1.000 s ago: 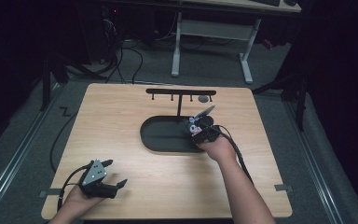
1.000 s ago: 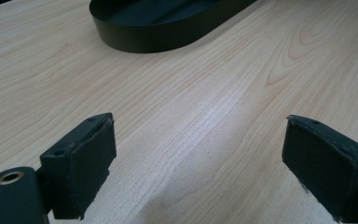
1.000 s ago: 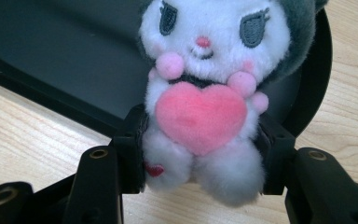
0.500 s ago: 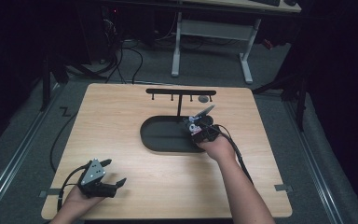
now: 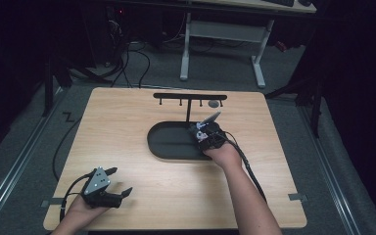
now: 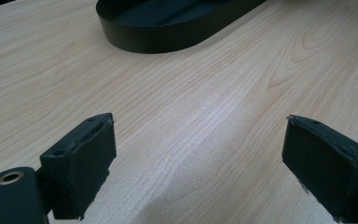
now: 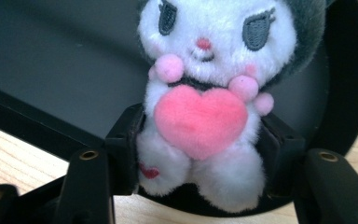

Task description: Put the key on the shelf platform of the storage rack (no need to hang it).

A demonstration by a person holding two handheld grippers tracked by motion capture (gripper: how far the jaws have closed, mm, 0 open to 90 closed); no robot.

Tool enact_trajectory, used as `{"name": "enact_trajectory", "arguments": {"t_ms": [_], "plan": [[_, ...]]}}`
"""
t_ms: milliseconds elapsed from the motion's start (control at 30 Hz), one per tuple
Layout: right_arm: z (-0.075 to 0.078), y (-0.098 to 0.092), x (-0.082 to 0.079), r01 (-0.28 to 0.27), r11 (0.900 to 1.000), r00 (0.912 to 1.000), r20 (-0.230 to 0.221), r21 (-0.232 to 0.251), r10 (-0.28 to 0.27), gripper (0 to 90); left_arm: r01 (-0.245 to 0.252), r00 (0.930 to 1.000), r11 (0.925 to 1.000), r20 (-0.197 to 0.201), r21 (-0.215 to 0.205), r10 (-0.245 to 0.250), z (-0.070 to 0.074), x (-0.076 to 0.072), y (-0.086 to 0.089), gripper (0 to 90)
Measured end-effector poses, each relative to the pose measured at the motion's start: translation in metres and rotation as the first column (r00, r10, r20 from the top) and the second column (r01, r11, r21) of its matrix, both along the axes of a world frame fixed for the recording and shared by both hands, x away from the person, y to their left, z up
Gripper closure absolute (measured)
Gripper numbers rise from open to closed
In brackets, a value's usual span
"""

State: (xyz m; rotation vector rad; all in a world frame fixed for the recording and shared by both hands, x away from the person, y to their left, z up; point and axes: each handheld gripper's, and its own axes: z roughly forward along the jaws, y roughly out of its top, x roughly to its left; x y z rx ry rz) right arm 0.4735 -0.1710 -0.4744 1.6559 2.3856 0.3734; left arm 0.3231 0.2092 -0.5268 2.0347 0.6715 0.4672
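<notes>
Right tongs [image 7: 200, 140], jaws just easing apart, pinching plush toy [image 7: 205, 98] over black tray [image 7: 51, 70]. Left tongs [image 6: 200, 172] spread above worktop [image 6: 191, 93]. Risk: loosened grip may drop toy outside tray.

One plush toy [image 7: 205, 116] between the right gripper's [image 7: 200, 154] jaws; one black tray [image 5: 169, 142] under it; one hook rack [image 5: 190, 97] beyond; two grippers.

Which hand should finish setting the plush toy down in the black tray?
Right. Its tool has the plush toy between its jaws, over the black tray. The left tool sits open near the table's front edge.
</notes>
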Motion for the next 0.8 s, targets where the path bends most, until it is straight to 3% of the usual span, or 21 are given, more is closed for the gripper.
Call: {"name": "enact_trajectory", "arguments": {"t_ms": [67,200,500,800], "plan": [[-0.001,0.001,0.001,-0.004,1.000,0.9999,-0.016,0.004,0.004,37.4,0.002,1.0000,1.0000,0.003,0.002,-0.002,0.000,0.000,0.000,10.6],[0.001,0.001,0.001,-0.002,1.000,1.0000,0.000,0.008,0.002,29.9,0.006,1.0000,1.0000,0.005,0.005,-0.006,0.000,0.000,-0.001,10.6],[0.016,-0.002,-0.007,0.006,1.000,0.9993,0.038,0.026,-0.007,28.6,0.008,1.0000,0.9999,0.005,0.006,-0.008,0.000,-0.001,-0.001,10.6],[0.033,-0.006,-0.025,-0.019,0.999,0.9920,0.125,0.033,0.015,31.1,0.010,0.9999,0.9999,0.005,0.012,-0.010,-0.001,-0.001,-0.002,10.6]]}}
